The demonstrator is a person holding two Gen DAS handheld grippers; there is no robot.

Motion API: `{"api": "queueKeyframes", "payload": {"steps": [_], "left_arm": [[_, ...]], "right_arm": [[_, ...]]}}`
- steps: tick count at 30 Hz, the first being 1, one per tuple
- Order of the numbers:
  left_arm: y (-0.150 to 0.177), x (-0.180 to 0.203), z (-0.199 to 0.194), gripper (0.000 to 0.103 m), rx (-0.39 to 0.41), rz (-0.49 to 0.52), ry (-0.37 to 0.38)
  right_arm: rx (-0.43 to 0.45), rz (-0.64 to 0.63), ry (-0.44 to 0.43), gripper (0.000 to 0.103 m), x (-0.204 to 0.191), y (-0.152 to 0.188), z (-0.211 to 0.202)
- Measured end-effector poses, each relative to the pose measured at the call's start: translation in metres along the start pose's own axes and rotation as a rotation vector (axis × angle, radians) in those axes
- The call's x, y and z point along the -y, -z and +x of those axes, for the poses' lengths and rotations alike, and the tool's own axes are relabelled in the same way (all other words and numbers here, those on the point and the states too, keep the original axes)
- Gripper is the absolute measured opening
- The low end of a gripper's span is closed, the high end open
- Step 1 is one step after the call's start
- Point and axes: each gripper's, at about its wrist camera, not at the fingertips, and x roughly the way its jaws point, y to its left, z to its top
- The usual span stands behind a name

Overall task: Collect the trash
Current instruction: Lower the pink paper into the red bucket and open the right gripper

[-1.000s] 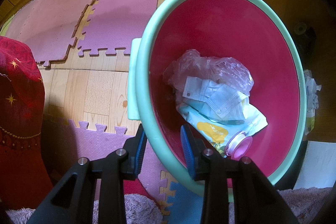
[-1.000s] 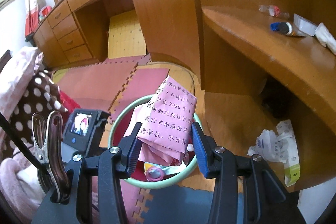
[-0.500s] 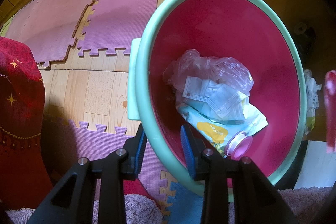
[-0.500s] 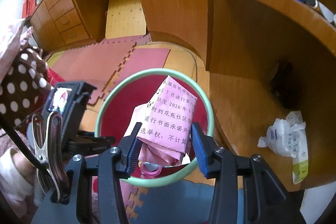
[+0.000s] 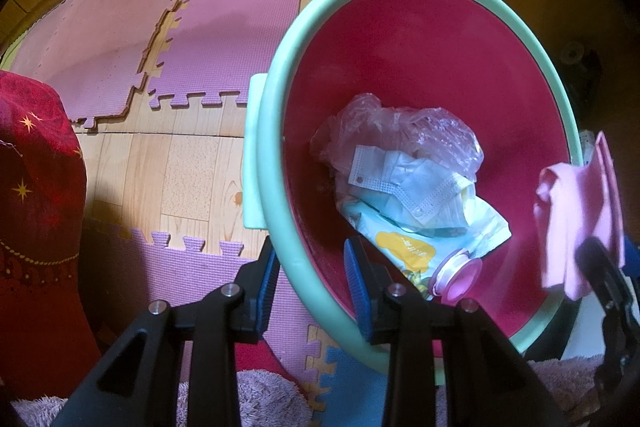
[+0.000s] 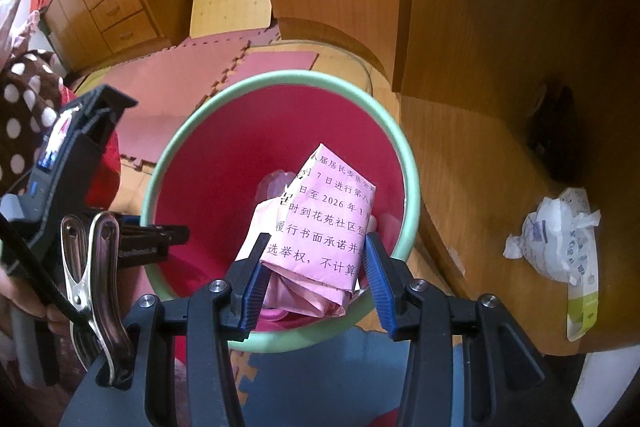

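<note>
My right gripper (image 6: 314, 267) is clamped on a folded pink paper sheet printed with black Chinese text (image 6: 326, 227), held low-centre in its view right over the mouth of the round magenta bin with a mint-green rim (image 6: 280, 79); my left gripper (image 5: 310, 269) pinches that bin's near rim between its blue pads, tilting it. Inside the bin: a crumpled clear plastic bag (image 5: 400, 131), a pale blue face mask (image 5: 416, 187) and a yellow-print wet-wipe pack with a pink lid (image 5: 424, 247). More crumpled white packaging (image 6: 560, 231) lies at right-frame on the wooden ledge (image 6: 500, 187).
</note>
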Motion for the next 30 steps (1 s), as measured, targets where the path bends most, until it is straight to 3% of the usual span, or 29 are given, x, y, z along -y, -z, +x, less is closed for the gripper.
{"api": "queueKeyframes", "payload": {"steps": [19, 30], "left_arm": [[-0.005, 0.0, -0.002, 0.035, 0.002, 0.002, -0.003], [-0.004, 0.0, -0.002, 0.035, 0.002, 0.002, -0.003]], "right_arm": [[-0.08, -0.047, 0.001, 0.047, -0.008, 0.01, 0.031], [-0.084, -0.09, 0.024, 0.047, -0.015, 0.013, 0.034]]}}
